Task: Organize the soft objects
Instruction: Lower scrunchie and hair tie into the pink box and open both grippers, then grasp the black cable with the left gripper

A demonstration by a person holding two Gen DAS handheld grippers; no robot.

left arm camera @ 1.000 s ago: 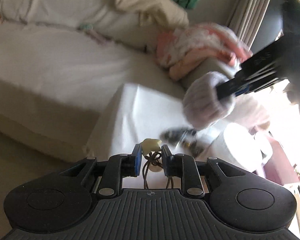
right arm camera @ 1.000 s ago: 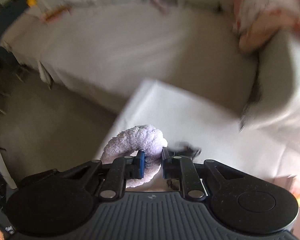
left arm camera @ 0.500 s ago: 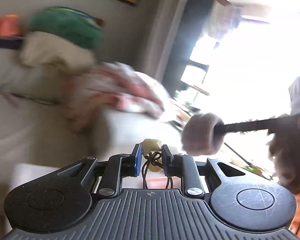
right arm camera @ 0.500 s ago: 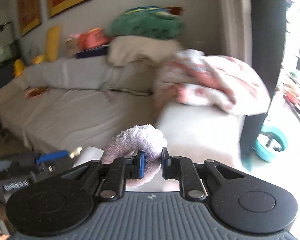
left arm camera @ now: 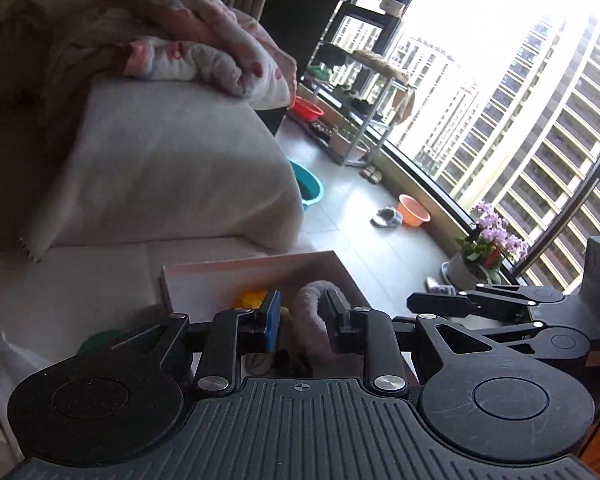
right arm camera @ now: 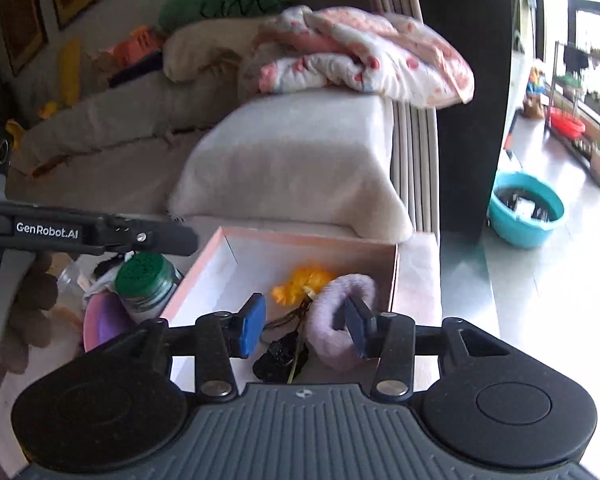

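An open pink box (right arm camera: 300,240) stands on the white table in front of the sofa arm. In it lie an orange flower hair tie (right arm camera: 300,288) and a black piece (right arm camera: 279,356). My right gripper (right arm camera: 306,330) hovers over the box with its jaws opening. The fluffy lilac scrunchie (right arm camera: 340,320) rests in the box, ringed around the right finger, unpressed. In the left wrist view my left gripper (left arm camera: 304,318) is above the same box (left arm camera: 259,262), its jaws opening slightly. A pale yellow bit (left arm camera: 284,311) sits by its blue pad; whether it is still pinched is unclear. The scrunchie (left arm camera: 316,320) shows behind.
A green-lidded jar (right arm camera: 143,280) and a purple bowl (right arm camera: 99,320) stand left of the box. Behind are the covered sofa arm (right arm camera: 300,160) and a pink quilt (right arm camera: 360,60). A teal basin (right arm camera: 524,208), an orange basin (left arm camera: 414,210) and a flower pot (left arm camera: 488,248) sit on the floor.
Both grippers swung from the sofa side to above the pink box. The right jaws went from shut on the lilac scrunchie to open, and the scrunchie now sits in the box.
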